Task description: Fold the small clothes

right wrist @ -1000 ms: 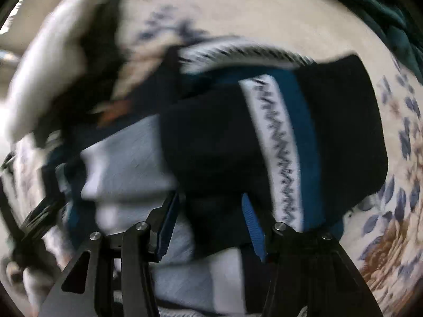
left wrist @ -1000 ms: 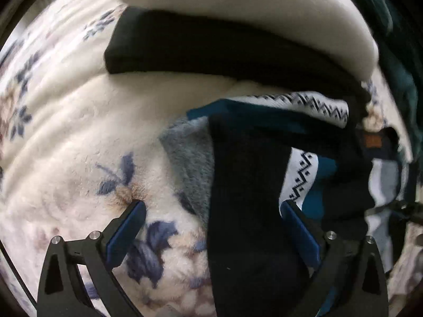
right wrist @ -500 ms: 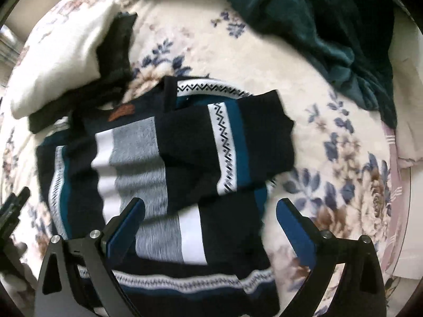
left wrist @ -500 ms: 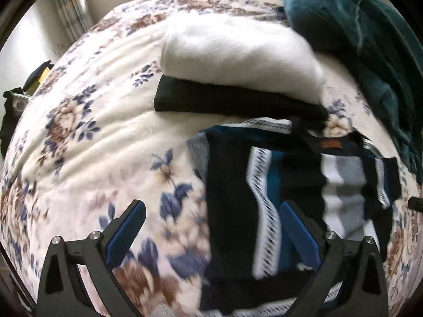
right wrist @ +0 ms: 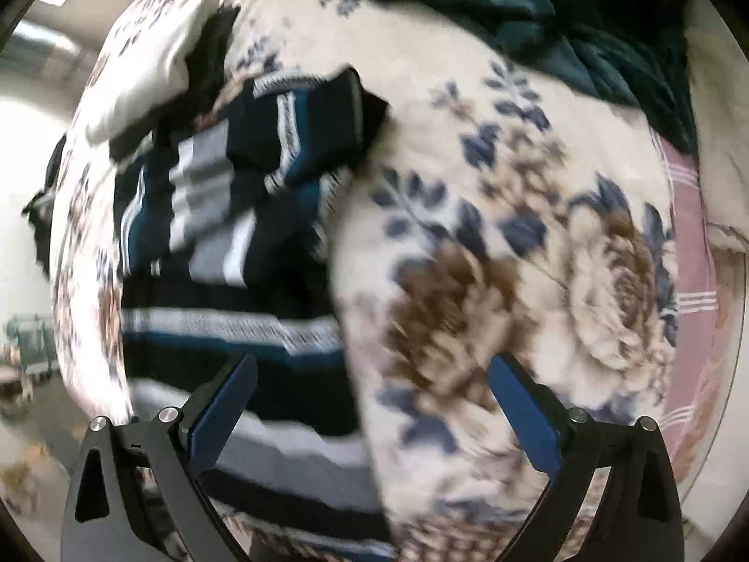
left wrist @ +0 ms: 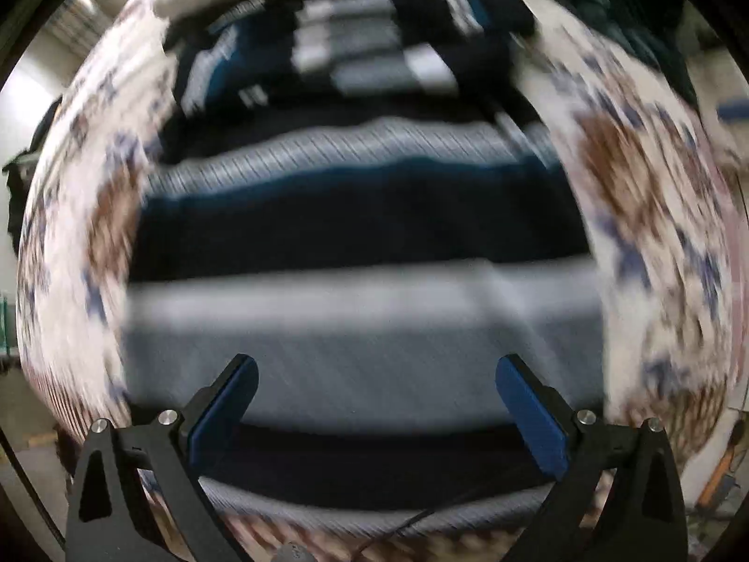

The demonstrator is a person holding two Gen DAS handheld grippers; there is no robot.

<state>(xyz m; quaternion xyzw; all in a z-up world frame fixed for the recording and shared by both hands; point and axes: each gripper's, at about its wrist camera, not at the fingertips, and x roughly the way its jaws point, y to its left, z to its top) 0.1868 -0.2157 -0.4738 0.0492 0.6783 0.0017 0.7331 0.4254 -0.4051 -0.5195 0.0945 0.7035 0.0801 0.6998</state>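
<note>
A small knitted sweater [left wrist: 356, 215] in navy, teal, grey and white stripes lies flat on a floral blanket, with both sleeves folded across its chest [right wrist: 299, 131]. My left gripper [left wrist: 374, 374] hovers open above the sweater's lower body, close to the hem, nothing between its blue pads. The left wrist view is heavily blurred. My right gripper [right wrist: 372, 374] hangs open over the sweater's right edge [right wrist: 281, 337], half above the knit and half above bare blanket, holding nothing.
The cream floral blanket [right wrist: 515, 257] covers the bed. A folded white garment on a black one [right wrist: 159, 70] lies beyond the sweater. A dark green throw [right wrist: 538, 4] is heaped at the far right. A pink striped sheet [right wrist: 688, 290] shows at the right edge.
Both grippers pulled back from the sleeve area toward the sweater's hem and rose. The right gripper let go of the sleeve and opened wide; the sleeve now rests folded across the chest.
</note>
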